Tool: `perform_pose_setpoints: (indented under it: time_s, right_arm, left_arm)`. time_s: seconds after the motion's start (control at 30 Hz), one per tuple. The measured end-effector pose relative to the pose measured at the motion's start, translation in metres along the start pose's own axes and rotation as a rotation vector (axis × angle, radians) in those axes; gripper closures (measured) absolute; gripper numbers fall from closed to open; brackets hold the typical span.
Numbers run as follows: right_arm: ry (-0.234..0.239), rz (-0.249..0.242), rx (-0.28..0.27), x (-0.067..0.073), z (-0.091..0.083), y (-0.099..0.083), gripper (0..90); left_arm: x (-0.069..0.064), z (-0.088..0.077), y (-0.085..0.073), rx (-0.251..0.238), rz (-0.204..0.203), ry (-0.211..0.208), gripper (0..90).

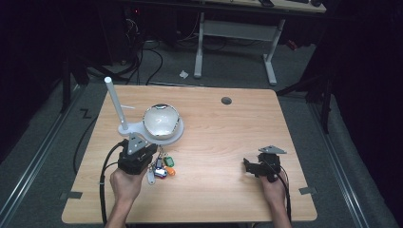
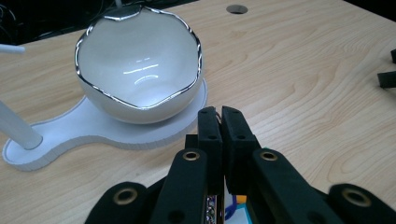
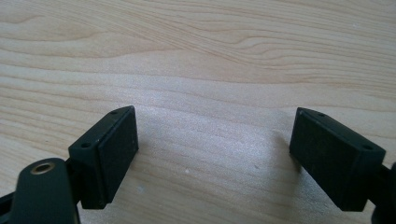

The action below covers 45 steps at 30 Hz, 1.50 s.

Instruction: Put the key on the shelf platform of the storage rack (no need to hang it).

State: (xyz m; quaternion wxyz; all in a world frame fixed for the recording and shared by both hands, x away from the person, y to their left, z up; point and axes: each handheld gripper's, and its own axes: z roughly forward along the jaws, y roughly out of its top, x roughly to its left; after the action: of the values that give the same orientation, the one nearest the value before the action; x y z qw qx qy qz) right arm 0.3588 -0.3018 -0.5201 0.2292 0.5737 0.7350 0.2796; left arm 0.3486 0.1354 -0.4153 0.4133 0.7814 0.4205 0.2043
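While a person's two forearms reach in from the near edge of a light wooden table (image 1: 223,133), the left gripper (image 1: 151,151) sits in the table's left half with its black jaws pressed almost together on a thin metal ring or wire that peeks out between the pads in the left gripper view; whether it truly bears the load cannot be told for certain, though a bunch of coloured key fobs, green, orange, blue and white (image 1: 161,167), lies fanned on the wood just under and beside those jaws. Seen along the left gripper (image 2: 218,112), the tips stand close to the near rim of a flat white keyhole-shaped base (image 2: 70,135), apart from it. On that base rests a glossy white ceramic bowl with a wavy silver-edged rim (image 2: 140,60), and a slim white upright post (image 1: 115,102) rises, leaning a little, from the base's narrow end toward the table's left edge. The right gripper (image 1: 248,165) is held low near the right end of the near edge, well apart from the bowl (image 1: 161,121), its black jaws spread wide with nothing between them; along the right gripper (image 3: 212,149) there is bare wood grain between the two pads. A small dark round cable hole (image 1: 226,100) marks the far side of the table, right of centre.
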Motion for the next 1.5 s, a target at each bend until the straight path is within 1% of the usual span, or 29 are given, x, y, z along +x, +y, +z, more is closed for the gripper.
perform_pose_setpoints:
  time_s: [0.13,0.47,0.67,0.73,0.93,1.13,1.17,1.2,1.27,1.33,1.4,1.5]
  right_arm:
    - [0.000,0.000,0.000,0.000,0.000,0.000,15.5]
    - [0.000,0.000,0.000,0.000,0.000,0.000,15.5]
    - [0.000,0.000,0.000,0.000,0.000,0.000,15.5]
    - [0.000,0.000,0.000,0.000,0.000,0.000,15.5]
    - [0.000,0.000,0.000,0.000,0.000,0.000,15.5]
    - [0.000,0.000,0.000,0.000,0.000,0.000,15.6]
    - [0.000,0.000,0.000,0.000,0.000,0.000,15.5]
    - [0.000,0.000,0.000,0.000,0.000,0.000,15.5]
    - [0.000,0.000,0.000,0.000,0.000,0.000,15.5]
    - [0.000,0.000,0.000,0.000,0.000,0.000,15.5]
    - [0.000,0.000,0.000,0.000,0.000,0.000,15.5]
    - [0.000,0.000,0.000,0.000,0.000,0.000,15.5]
  left_arm:
    - [0.002,-0.006,0.007,-0.003,0.013,-0.015,87.4]
    - [0.010,-0.014,0.019,0.006,0.000,-0.068,87.5]
    - [0.014,-0.021,0.030,0.008,0.007,-0.083,87.4]
    - [0.015,-0.023,0.034,0.007,0.001,-0.089,87.4]
    - [0.020,-0.028,0.046,0.029,0.006,-0.104,87.4]
    - [0.023,-0.034,0.054,0.011,0.005,-0.115,87.4]
    - [0.024,-0.037,0.058,0.013,0.005,-0.119,87.5]
    - [0.024,-0.037,0.058,0.013,0.005,-0.119,87.4]
    - [0.027,-0.040,0.064,0.017,0.007,-0.125,87.4]
    - [0.029,-0.042,0.067,0.013,0.000,-0.130,87.4]
    - [0.030,-0.043,0.069,0.011,0.002,-0.130,87.4]
    - [0.032,-0.046,0.077,0.002,0.005,-0.133,87.4]
